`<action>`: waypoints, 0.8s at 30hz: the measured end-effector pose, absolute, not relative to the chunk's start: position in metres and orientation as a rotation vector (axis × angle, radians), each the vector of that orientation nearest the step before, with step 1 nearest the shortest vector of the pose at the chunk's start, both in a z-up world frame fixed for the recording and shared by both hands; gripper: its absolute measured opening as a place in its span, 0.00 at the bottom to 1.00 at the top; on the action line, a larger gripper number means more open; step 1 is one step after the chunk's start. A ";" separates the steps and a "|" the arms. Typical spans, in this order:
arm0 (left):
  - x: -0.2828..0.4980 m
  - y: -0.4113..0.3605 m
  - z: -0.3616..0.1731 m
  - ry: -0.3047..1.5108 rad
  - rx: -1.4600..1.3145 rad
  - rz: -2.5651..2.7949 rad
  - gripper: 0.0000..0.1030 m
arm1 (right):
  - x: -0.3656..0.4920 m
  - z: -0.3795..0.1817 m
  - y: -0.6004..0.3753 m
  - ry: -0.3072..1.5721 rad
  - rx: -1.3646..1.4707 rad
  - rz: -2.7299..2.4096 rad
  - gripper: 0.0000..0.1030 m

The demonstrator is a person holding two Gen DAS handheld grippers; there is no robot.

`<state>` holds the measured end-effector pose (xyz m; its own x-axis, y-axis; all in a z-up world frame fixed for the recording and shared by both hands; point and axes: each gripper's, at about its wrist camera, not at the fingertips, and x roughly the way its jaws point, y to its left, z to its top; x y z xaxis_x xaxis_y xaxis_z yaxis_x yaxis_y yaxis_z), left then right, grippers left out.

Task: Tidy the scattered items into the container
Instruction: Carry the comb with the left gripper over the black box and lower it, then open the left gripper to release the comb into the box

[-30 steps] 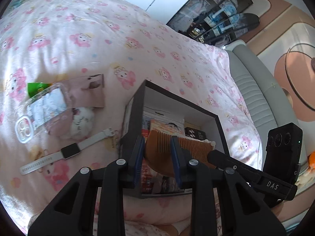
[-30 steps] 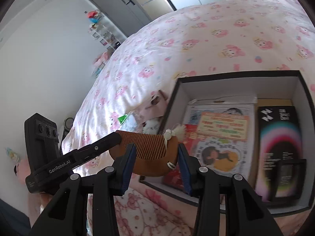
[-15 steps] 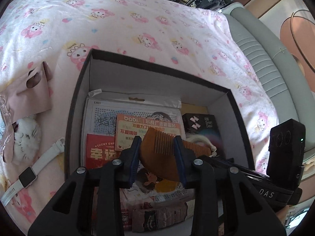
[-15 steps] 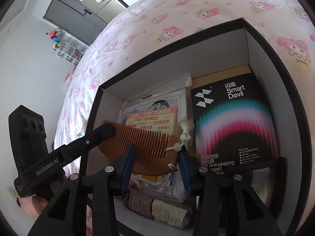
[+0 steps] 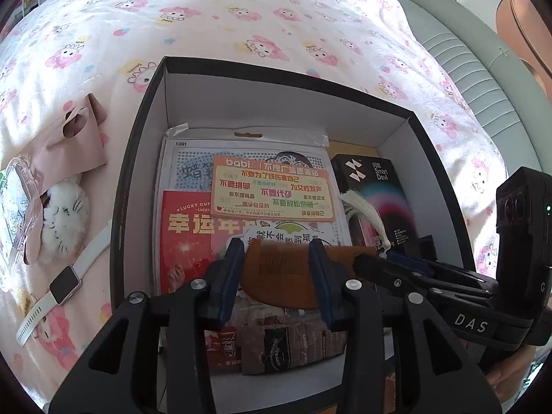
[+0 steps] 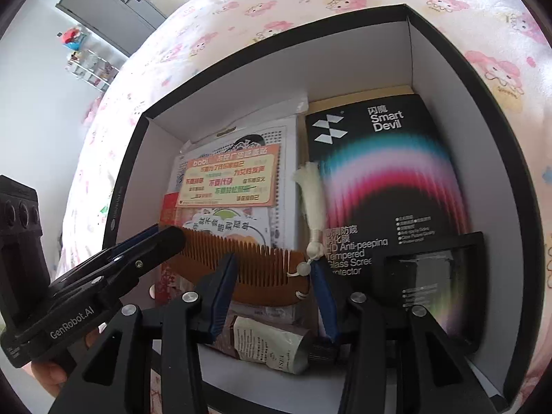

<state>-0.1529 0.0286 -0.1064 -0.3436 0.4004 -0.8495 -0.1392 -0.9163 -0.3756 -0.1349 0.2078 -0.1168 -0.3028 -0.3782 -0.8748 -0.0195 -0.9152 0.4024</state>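
Bed: pink cartoon-print bedspread (image 5: 214,10) under everything, carrying an open black box (image 5: 276,117) just ahead of both tools.
Comb: wooden comb (image 6: 255,272) with a cream tassel (image 6: 312,200), low inside the box over printed packets (image 5: 272,186), beside a black screen-protector pack (image 6: 383,179).
Left hand-held gripper (image 5: 276,269): jaws have just been opening; comb lies between them, pads slack, apparently letting it go.
Right hand-held gripper (image 6: 272,276): jaws moderately parted astride the comb's tassel end; whether the pads press, I cannot tell.
Still outside, left of the left gripper: white smartwatch (image 5: 63,284), fluffy white toy (image 5: 63,217), pink pouch (image 5: 76,138), clear phone case (image 5: 13,214).
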 end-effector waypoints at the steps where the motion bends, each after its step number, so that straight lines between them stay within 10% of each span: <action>1: -0.152 0.026 -0.105 -0.350 -1.547 2.311 0.37 | -0.134 -0.113 0.208 -0.488 1.689 -2.328 0.39; 24: -0.179 0.047 -0.130 -0.344 -1.691 2.158 0.29 | -0.130 -0.119 0.191 -0.227 1.749 -2.426 0.38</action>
<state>-0.1788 0.0471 -0.1299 -0.2065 0.4359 -0.8760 -0.1422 -0.8991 -0.4139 -0.1300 0.1914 -0.1195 -0.3133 -0.2024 -0.9278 0.0266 -0.9785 0.2045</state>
